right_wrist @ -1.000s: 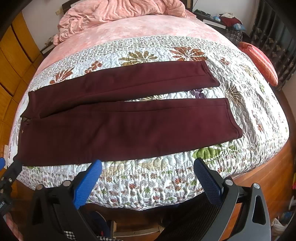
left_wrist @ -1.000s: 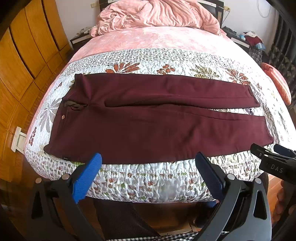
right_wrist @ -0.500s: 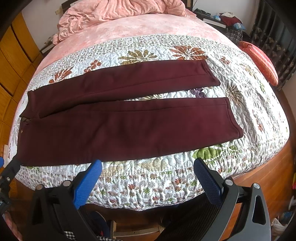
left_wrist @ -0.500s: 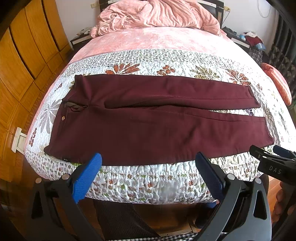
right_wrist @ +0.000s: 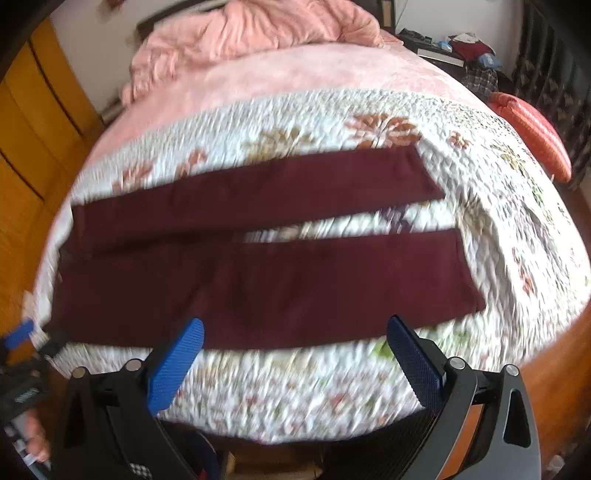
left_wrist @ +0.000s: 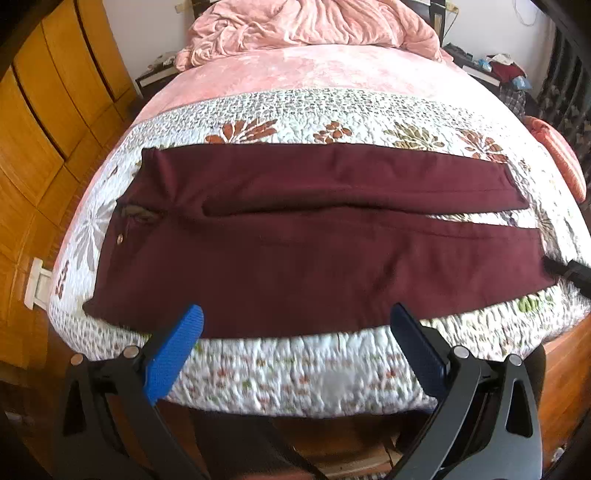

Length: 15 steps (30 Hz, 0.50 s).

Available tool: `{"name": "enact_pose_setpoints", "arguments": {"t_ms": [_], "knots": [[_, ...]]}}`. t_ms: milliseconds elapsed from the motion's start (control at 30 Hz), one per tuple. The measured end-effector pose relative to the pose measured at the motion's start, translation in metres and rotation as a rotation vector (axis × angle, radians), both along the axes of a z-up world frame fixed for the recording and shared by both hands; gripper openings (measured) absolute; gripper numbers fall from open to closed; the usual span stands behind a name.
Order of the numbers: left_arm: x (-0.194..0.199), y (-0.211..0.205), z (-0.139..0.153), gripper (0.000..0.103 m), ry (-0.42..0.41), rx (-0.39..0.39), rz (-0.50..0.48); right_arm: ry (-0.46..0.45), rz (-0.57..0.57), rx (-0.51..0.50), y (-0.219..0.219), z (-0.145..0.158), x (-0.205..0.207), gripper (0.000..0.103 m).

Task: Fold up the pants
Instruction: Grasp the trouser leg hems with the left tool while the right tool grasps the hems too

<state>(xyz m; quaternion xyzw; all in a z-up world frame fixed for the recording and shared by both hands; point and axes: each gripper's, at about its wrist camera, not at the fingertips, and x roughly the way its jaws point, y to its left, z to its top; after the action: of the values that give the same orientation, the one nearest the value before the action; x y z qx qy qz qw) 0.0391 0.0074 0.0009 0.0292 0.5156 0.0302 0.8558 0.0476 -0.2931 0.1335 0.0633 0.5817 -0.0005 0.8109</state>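
Maroon pants [left_wrist: 295, 243] lie flat across the floral quilt [left_wrist: 332, 122], waistband to the left, leg cuffs to the right, the two legs slightly apart. They also show in the right wrist view [right_wrist: 258, 273]. My left gripper [left_wrist: 295, 325] is open, its blue pads just at the pants' near edge, toward the waist half. My right gripper [right_wrist: 295, 332] is open, at the near edge of the lower leg. The right gripper's tip shows in the left wrist view [left_wrist: 569, 271] by the near cuff.
A bunched pink blanket [left_wrist: 303, 26] lies at the head of the bed. Wooden wardrobe doors [left_wrist: 40, 122] stand on the left. An orange-red cushion [right_wrist: 532, 133] lies at the bed's right edge. Wooden floor [right_wrist: 561, 369] runs below the bed's near edge.
Both grippers have moved forward toward the bed; the pants fill more of each view. The right gripper's tip has risen to the near cuff. The right wrist view is blurred by motion.
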Motion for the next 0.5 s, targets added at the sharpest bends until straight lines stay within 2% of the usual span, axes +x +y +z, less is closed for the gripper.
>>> {"name": "enact_pose_setpoints", "arguments": {"t_ms": [100, 200, 333, 500], "knots": [[0.027, -0.004, -0.002, 0.100, -0.027, 0.020, -0.006, -0.085, -0.027, 0.052, -0.052, 0.009, 0.038, 0.099], [0.062, -0.012, -0.008, 0.100, -0.019, 0.024, -0.012, -0.071, -0.050, 0.051, -0.101, -0.002, 0.090, 0.099], [0.117, -0.032, -0.026, 0.100, 0.008, 0.056, -0.018, 0.059, -0.021, 0.123, -0.156, -0.050, 0.171, 0.099], [0.173, -0.061, -0.059, 0.100, 0.095, 0.032, -0.025, 0.219, 0.005, 0.218, -0.191, -0.121, 0.229, 0.099]]}}
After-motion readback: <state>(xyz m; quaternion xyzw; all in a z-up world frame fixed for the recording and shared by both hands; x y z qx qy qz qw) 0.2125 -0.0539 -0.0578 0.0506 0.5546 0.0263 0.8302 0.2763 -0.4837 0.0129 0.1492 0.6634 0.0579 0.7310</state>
